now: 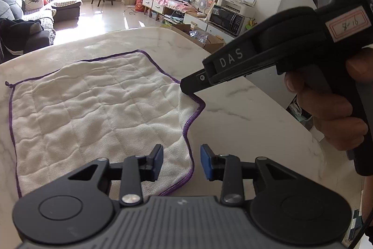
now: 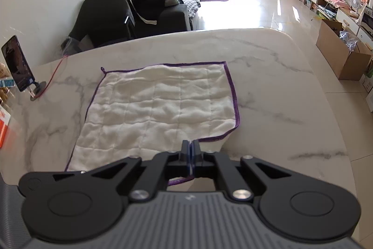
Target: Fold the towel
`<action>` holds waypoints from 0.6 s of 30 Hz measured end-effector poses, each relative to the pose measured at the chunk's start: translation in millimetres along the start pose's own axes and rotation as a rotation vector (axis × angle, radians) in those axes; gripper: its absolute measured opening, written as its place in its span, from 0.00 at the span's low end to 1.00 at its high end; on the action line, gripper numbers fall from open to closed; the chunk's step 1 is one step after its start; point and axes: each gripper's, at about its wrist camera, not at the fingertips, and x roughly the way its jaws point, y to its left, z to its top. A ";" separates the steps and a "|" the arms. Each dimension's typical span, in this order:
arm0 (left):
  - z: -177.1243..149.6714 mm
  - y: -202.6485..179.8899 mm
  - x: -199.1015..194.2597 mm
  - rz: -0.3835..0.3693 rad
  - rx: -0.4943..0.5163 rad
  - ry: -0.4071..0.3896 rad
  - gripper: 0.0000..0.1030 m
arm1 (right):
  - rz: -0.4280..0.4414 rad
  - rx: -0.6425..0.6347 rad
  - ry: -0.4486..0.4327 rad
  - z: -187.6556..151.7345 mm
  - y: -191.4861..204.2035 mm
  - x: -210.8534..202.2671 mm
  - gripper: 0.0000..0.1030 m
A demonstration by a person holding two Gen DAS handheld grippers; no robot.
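Right gripper (image 2: 191,151) pinches my towel's (image 2: 151,109) near-right hem; left gripper (image 1: 180,161) hangs released, that hem running between its fingers.

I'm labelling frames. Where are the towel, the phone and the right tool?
towel (image 2: 151,109): right wrist view, middle of the white cloth.
phone (image 2: 16,63): right wrist view, dark screen, propped on a stand.
right tool (image 2: 191,153): right wrist view, between its closed fingertips pinching the towel's purple edge.
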 end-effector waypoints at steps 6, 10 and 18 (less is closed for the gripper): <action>1.1 -4.2 20.2 0.025 -0.016 -0.008 0.01 | 0.002 0.013 0.007 -3.5 -5.9 -1.0 0.02; 4.1 -0.3 24.4 0.001 -0.045 0.008 0.01 | 0.005 0.034 0.024 -6.6 -13.2 0.4 0.14; 3.5 1.4 29.6 0.011 -0.031 0.008 0.01 | 0.015 0.084 0.072 -10.7 -25.9 -1.7 0.18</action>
